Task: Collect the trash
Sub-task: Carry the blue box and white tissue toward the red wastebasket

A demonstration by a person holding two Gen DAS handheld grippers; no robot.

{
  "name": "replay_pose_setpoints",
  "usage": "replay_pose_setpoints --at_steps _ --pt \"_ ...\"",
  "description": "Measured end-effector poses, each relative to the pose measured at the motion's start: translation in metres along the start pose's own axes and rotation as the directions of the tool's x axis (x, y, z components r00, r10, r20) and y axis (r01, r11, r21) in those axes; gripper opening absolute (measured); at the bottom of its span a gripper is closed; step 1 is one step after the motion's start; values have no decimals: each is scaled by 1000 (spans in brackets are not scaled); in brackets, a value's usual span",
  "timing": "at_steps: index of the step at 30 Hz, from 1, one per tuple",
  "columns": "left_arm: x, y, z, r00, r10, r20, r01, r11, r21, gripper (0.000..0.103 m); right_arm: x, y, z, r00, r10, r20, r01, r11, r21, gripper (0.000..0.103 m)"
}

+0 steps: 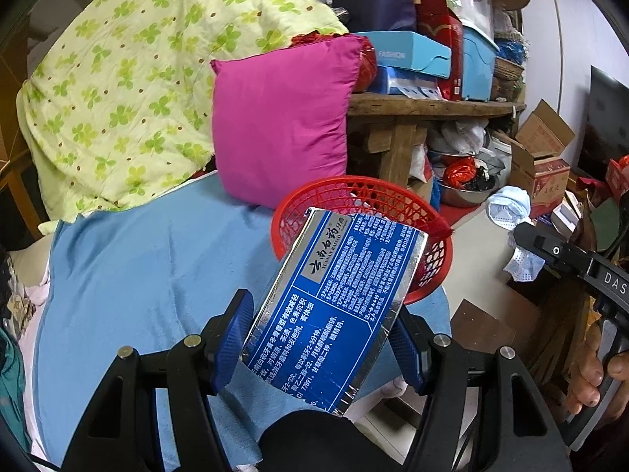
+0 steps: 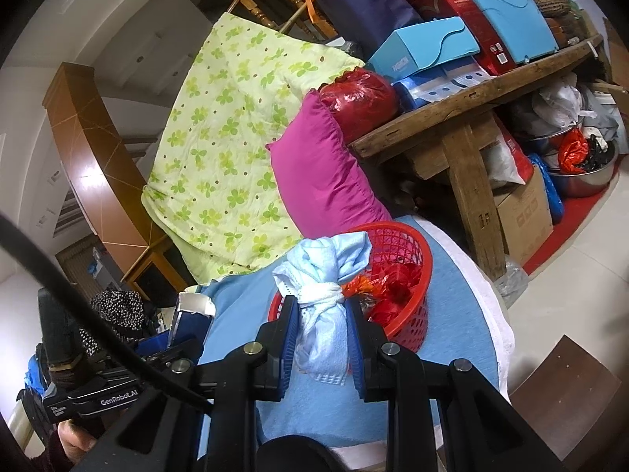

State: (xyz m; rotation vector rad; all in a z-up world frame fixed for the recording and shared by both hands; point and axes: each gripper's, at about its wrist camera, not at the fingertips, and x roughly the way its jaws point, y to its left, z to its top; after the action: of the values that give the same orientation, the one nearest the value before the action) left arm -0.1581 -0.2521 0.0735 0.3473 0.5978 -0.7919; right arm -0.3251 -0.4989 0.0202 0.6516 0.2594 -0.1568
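My left gripper [image 1: 320, 332] is shut on a blue and silver toothpaste box [image 1: 334, 295], held tilted above the blue bed sheet [image 1: 137, 275], its far end over the near rim of the red mesh basket [image 1: 432, 232]. My right gripper [image 2: 320, 314] is shut on a bundle of light-blue face masks [image 2: 326, 295], held just left of the red basket [image 2: 409, 314], which holds red plastic wrappers [image 2: 393, 291]. The mask bundle also shows in the left wrist view [image 1: 507, 206], ahead of the right gripper's body. The box's end shows at the left in the right wrist view [image 2: 192, 306].
A magenta pillow [image 1: 283, 126] and a green clover quilt [image 1: 118, 78] lie behind the basket. A wooden bench [image 1: 424, 108] stacked with boxes stands to the right, with a steel bowl [image 1: 464, 192] and cardboard boxes [image 1: 542, 157] on the floor.
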Motion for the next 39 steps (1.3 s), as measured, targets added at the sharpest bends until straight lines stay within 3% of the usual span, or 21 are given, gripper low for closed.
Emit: replay_pose_setpoints --at_steps 9,24,39 --pt "-4 -4 -3 1000 -9 12 9 1000 23 68 5 10 -4 1000 10 -10 -10 1000 -20 25" --pt "3 -11 3 1000 -10 -3 10 999 33 68 5 -8 -2 1000 0 -6 0 1000 22 25" --pt "3 11 0 1000 13 7 -13 1000 -15 68 14 0 -5 999 13 -29 -12 1000 12 25"
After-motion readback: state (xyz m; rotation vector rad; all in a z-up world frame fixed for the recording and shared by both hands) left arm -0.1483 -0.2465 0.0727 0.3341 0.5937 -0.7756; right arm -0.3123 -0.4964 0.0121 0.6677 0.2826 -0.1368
